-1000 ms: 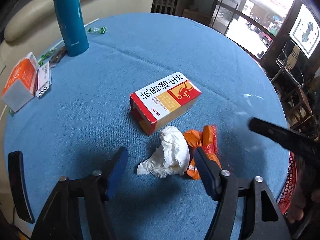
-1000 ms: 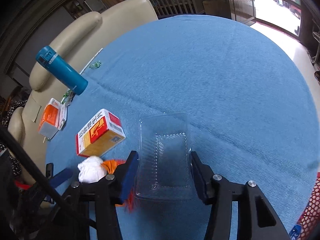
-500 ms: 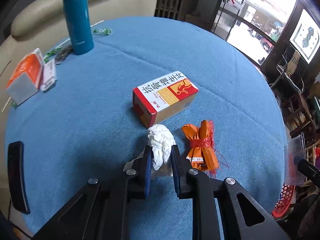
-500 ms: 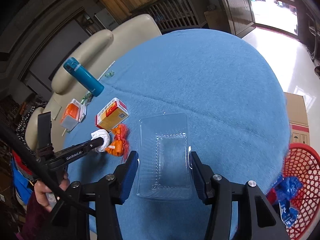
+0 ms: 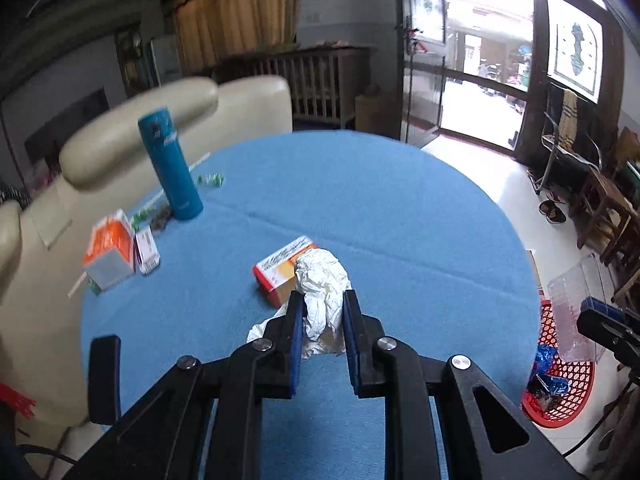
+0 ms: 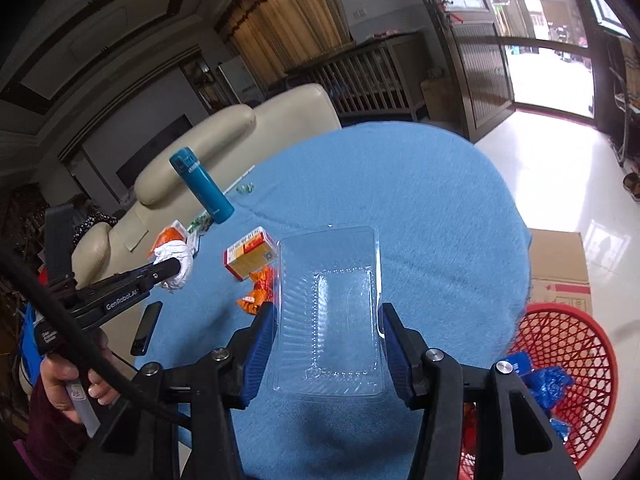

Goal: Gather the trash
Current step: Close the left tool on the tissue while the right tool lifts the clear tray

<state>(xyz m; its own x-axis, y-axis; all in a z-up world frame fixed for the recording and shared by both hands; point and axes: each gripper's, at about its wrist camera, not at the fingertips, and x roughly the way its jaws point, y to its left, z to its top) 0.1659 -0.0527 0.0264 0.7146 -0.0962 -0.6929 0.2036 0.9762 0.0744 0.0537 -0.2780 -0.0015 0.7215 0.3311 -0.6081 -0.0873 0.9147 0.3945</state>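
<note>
A crumpled white tissue (image 5: pixel 322 280) is clamped between the narrowed blue pads of the left gripper (image 5: pixel 320 308) and is held clear of the round table (image 5: pixel 400 208), which is covered in blue cloth; in the right wrist view the same tissue (image 6: pixel 174 260) is seen at the tip of the left gripper, raised above the table's left side. A clear plastic tray (image 6: pixel 330 312) is pinched by its long sides between the pads of the right gripper (image 6: pixel 328 316), whose jaws are spread only as wide as the tray, and it is carried above the near edge of the table. On the cloth a red-and-yellow box (image 6: pixel 250 254) lies near the middle, with an orange wrapper bundle (image 6: pixel 258 294) just beside it on the near side. Further left, a teal bottle (image 5: pixel 170 164) stands upright near the table's edge, and an orange-and-white carton (image 5: pixel 108 250) sits near it. A dark phone-like slab (image 6: pixel 146 328) lies flat by the left rim. On the floor to the right of the table a red mesh basket (image 6: pixel 560 344) is set — blue wrappers (image 6: pixel 540 380) lie inside it — and a cardboard box (image 6: pixel 558 260) is placed just behind it.
</note>
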